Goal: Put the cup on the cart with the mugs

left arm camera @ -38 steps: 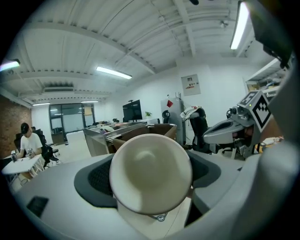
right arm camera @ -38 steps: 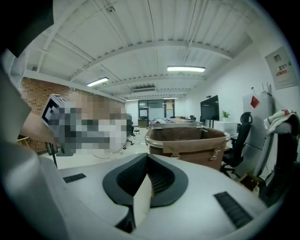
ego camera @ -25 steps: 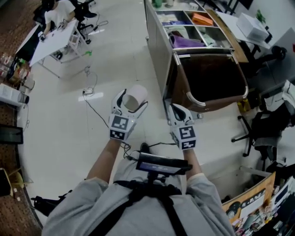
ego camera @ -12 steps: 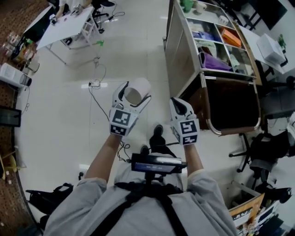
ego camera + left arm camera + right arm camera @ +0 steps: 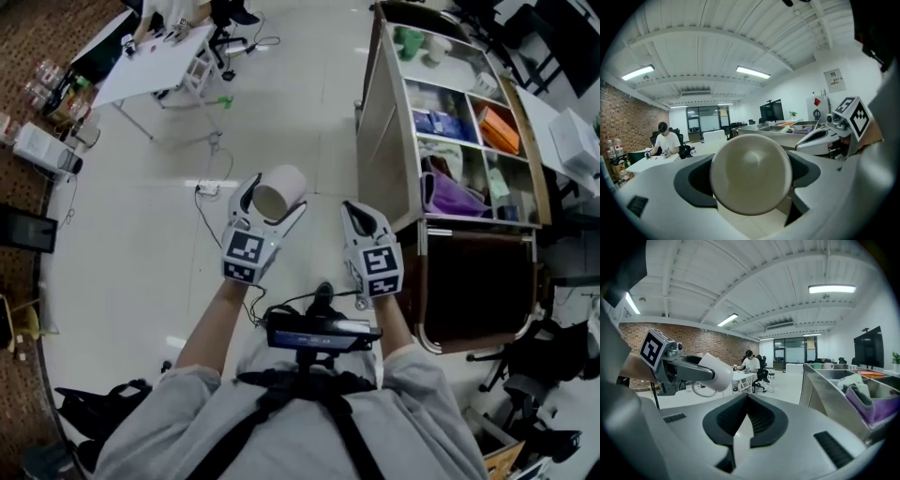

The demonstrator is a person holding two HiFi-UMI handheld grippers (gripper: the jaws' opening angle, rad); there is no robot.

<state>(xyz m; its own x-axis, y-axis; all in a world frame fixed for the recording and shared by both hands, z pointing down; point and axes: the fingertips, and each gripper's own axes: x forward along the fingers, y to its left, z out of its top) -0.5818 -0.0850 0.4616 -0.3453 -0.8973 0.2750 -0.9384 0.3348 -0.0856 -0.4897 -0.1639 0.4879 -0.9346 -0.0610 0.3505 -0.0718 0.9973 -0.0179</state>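
Head view places the person on open floor beside the cart (image 5: 386,131), with both grippers held out ahead.

Left gripper (image 5: 274,199): the jaws stand wide apart and are pressed on either side of the cup (image 5: 279,187). The pale cup lies on its side between the pads, its mouth turned back toward the holder. The left gripper view looks straight into that mouth. The wide spread appears to be dictated by the cup's girth, not by a loose hold.

Right gripper (image 5: 360,214): the jaws are closed together with nothing between them. It travels alongside the left gripper, apparently idle and kept clear of the load.

The cup is in the air, well apart from the mugs (image 5: 410,42), which stand in the compartment at the cart's far end. In my judgement this is the carrying stage. The cup will probably need turning upright before it is set down among them.
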